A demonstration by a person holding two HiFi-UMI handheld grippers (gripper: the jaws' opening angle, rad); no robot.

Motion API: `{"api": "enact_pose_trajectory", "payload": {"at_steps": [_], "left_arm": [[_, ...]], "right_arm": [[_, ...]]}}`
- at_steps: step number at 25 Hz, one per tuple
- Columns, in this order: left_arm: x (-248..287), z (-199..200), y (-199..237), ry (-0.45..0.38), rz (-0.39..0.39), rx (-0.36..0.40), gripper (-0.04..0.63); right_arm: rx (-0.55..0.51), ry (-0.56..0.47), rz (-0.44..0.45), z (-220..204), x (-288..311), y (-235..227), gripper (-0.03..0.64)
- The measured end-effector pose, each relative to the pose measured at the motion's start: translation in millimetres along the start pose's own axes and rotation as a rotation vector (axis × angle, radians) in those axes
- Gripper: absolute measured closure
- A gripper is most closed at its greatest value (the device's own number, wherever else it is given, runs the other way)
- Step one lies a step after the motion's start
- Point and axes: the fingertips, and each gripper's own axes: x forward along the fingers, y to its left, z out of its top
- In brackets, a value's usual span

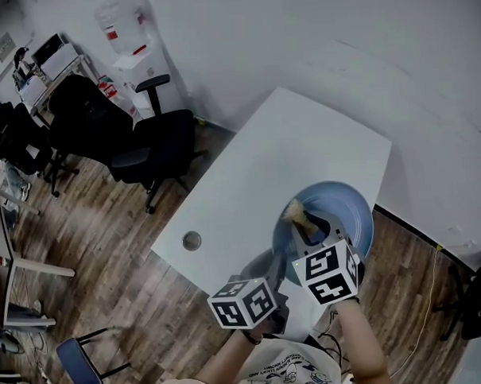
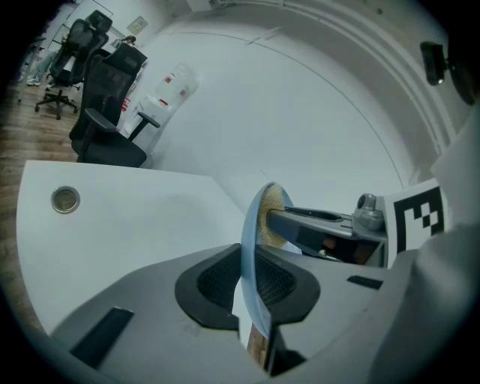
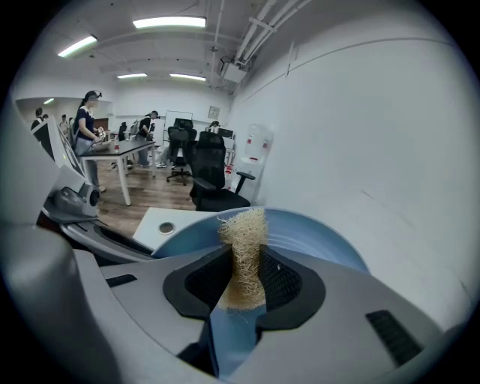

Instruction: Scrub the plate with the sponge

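A light blue plate [image 1: 337, 211] is over the near right corner of the white table [image 1: 286, 137]. My left gripper [image 1: 278, 255] is shut on its near rim. In the left gripper view the plate [image 2: 250, 247] runs edge-on between the pads of that gripper [image 2: 251, 283]. My right gripper [image 1: 302, 222] is shut on a tan fibrous sponge [image 1: 294, 212], which rests against the plate's left side. In the right gripper view the sponge [image 3: 244, 247] stands upright in the right gripper [image 3: 244, 279], with the plate [image 3: 315, 236] behind it. From the left gripper view, the sponge [image 2: 271, 217] presses on the plate's face.
A round metal grommet [image 1: 192, 241] sits in the table near its left edge. Black office chairs [image 1: 155, 143] and a water dispenser [image 1: 130, 33] stand beyond the table on the wooden floor. The white wall [image 1: 378, 54] runs close behind. People stand at far desks [image 3: 112, 154].
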Motion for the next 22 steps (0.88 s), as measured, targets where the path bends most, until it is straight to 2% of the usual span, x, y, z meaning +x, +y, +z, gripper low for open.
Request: {"api": "enact_pose_trajectory", "payload": {"at_steps": [12, 22], "left_arm": [[-1.2, 1.6, -1.5, -0.003, -0.011, 0.003, 0.565], [-2.6, -2.2, 6.4, 0.007, -0.012, -0.027, 0.561]], "right_arm": [[0.065, 0.003, -0.093, -5.0, -3.6, -43.9, 0.506], [0.135, 0.051, -0.169, -31.7, -4.7, -70.4, 0.506]]}}
